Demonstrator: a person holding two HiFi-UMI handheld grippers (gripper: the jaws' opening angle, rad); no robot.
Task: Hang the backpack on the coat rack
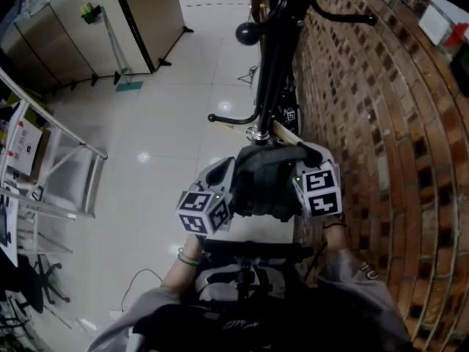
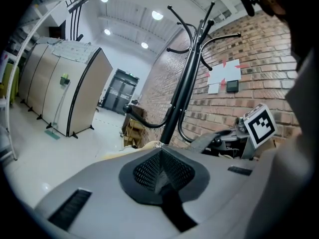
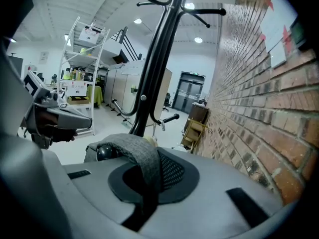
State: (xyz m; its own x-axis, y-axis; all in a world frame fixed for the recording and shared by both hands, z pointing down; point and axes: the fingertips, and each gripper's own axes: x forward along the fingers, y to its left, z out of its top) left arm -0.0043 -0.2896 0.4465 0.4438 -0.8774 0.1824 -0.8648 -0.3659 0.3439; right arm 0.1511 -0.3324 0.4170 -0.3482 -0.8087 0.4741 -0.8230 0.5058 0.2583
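Observation:
The dark grey backpack (image 1: 267, 178) hangs in the air between my two grippers, just in front of the black coat rack pole (image 1: 271, 72). My right gripper (image 3: 149, 176) is shut on the pack's grey strap (image 3: 137, 156), which loops up over the jaws. In the head view my left gripper (image 1: 231, 193) is pressed into the pack's left side with its tips hidden. In the left gripper view its pads (image 2: 162, 171) meet, closed. A ball-tipped hook (image 1: 248, 33) and a lower hook (image 1: 234, 118) stick out left of the pole. The pole (image 2: 187, 78) rises straight ahead.
A brick wall (image 1: 381, 123) runs close along the right of the rack. A metal shelf frame (image 1: 51, 160) stands at the left and beige cabinets (image 1: 95, 20) at the far left. A wooden stand (image 3: 194, 131) sits by the wall past the rack.

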